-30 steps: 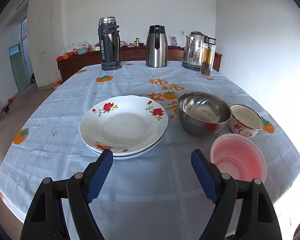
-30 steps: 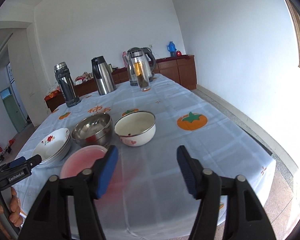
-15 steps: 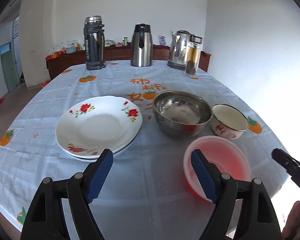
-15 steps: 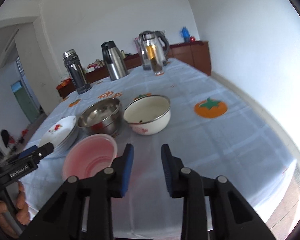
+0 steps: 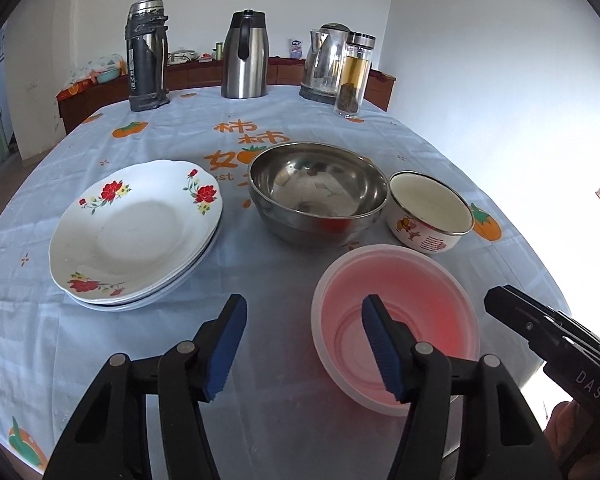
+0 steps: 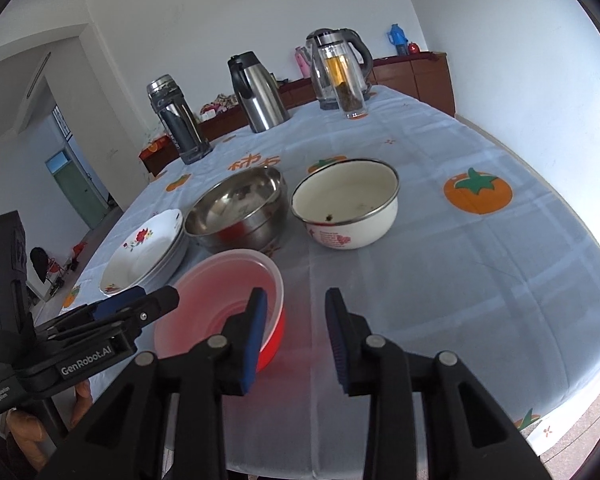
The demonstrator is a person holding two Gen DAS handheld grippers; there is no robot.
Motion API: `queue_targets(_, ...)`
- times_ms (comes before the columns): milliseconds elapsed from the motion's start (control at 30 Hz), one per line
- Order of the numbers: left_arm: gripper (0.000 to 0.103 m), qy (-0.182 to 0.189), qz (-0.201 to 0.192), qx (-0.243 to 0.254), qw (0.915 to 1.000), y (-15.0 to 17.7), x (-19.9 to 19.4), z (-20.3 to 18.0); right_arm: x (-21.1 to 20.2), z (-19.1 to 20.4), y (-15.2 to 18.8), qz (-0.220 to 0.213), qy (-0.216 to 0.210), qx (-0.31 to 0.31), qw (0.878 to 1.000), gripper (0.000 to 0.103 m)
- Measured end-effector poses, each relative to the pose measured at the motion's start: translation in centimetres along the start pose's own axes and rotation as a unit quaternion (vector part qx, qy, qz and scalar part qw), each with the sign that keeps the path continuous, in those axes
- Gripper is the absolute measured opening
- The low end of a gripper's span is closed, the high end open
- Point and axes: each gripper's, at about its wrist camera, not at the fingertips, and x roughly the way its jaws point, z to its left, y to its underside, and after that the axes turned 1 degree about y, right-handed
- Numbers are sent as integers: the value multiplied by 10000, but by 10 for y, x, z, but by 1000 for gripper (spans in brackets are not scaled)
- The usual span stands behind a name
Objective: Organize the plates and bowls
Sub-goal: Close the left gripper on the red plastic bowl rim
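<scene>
White walls, brown wooden sideboard along far wall, green door, perhaps a window offscreen right

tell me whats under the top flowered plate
More white plates lie stacked beneath the flowered plate; only their rims show, so the count and patterns stay hidden.

On the left gripper body you can read "GenRobot.AI" and, lower, a small "Data Acquisition System". The right gripper shows you "DAS". The tablecloth carries orange characters "柿柿" and, near the steel bowl, a partly hidden "st". Print on the enamel bowl is too small to read.
</scene>
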Motion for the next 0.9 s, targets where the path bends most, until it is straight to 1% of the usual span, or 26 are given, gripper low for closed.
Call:
queue_targets(67,62,28,-11,63,10000,-1,1,-2,2,0,0,39,-33,33,10000,32)
queue_targets(100,59,37,-13,89,10000,-1,1,-4,3,0,-1,53,-42,30,10000,32)
queue_targets(133,50,46,3,116,9999,-1,2,-5,4,0,-2,78,-47,12,10000,32)
queue_targets(200,42,79,97,143,9998,-1,6,-4,6,1,-2,99,-39,-4,9999,30)
queue_targets(300,33,163,226,114,9995,0,12,-4,8,1,-2,130,-80,-6,9999,30)
queue_targets(467,29,260,258,94,9993,-1,15,-6,13,2,-2,187,-104,-20,9998,30)
queue_targets(600,23,262,328,145,9990,0,20,-8,16,6,-3,223,-88,-100,9997,29)
queue_targets(733,17,361,408,108,9985,1,23,-8,21,5,-1,284,-93,-87,9995,28)
queue_targets(800,14,399,457,71,9981,2,25,-7,24,5,0,345,-116,-73,9993,22)
queue_targets(867,14,414,472,55,9980,2,26,-6,26,5,1,395,-130,-44,9991,20)
queue_targets(900,13,420,467,67,9980,2,26,-7,27,4,1,406,-132,-25,9991,15)
